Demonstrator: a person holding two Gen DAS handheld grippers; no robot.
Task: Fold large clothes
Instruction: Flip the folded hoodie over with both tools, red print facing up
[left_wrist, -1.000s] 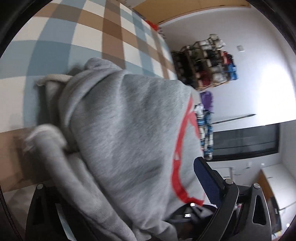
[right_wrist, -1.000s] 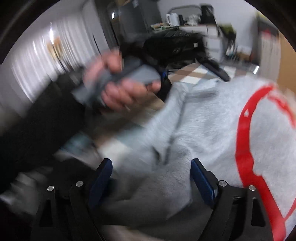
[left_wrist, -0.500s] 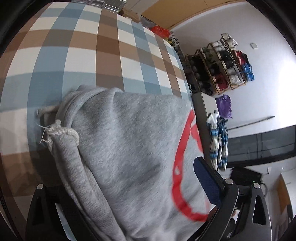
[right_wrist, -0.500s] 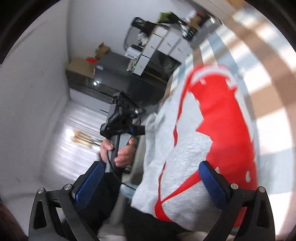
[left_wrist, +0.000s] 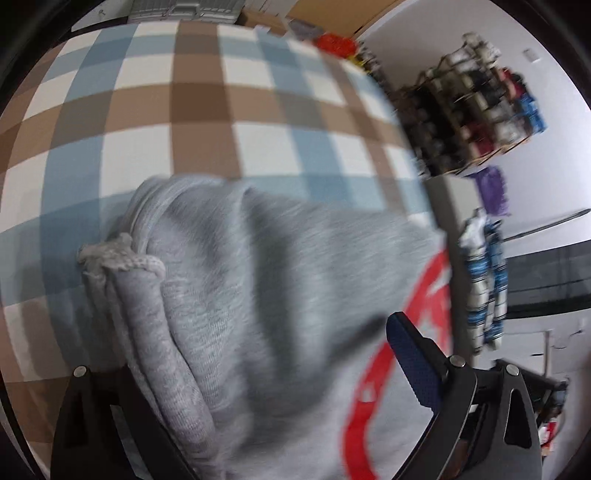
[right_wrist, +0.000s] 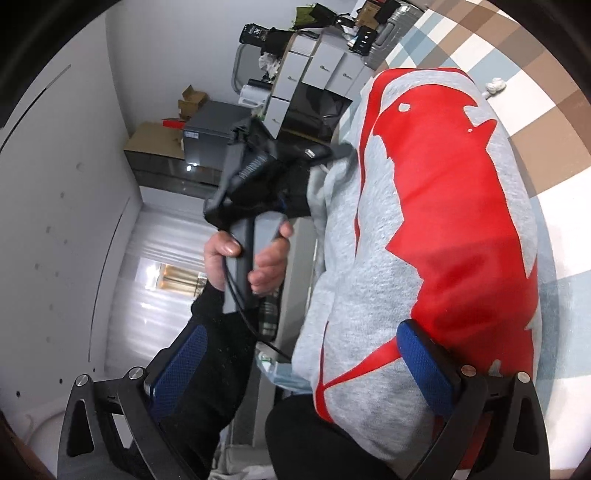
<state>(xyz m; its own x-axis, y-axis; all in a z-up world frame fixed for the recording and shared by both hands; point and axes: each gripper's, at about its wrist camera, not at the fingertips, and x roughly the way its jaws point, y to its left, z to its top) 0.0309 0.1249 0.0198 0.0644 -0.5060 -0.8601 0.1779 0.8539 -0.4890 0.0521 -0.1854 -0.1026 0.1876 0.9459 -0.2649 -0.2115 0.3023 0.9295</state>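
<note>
Sweatshirt (right_wrist: 424, 236) (grey, red print), right hand-held gripper (right_wrist: 301, 363) wide open, apparently empty

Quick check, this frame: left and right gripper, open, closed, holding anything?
Left gripper: grey sweatshirt fills its jaws; whether clamped cannot be told.
Right gripper: open wide, gripping nothing.

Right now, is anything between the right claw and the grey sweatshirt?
Nothing visible. The right claw stands wide open at the sweatshirt edge, one finger already against its red print. The sleeved arm crosses only by the other finger.
</note>
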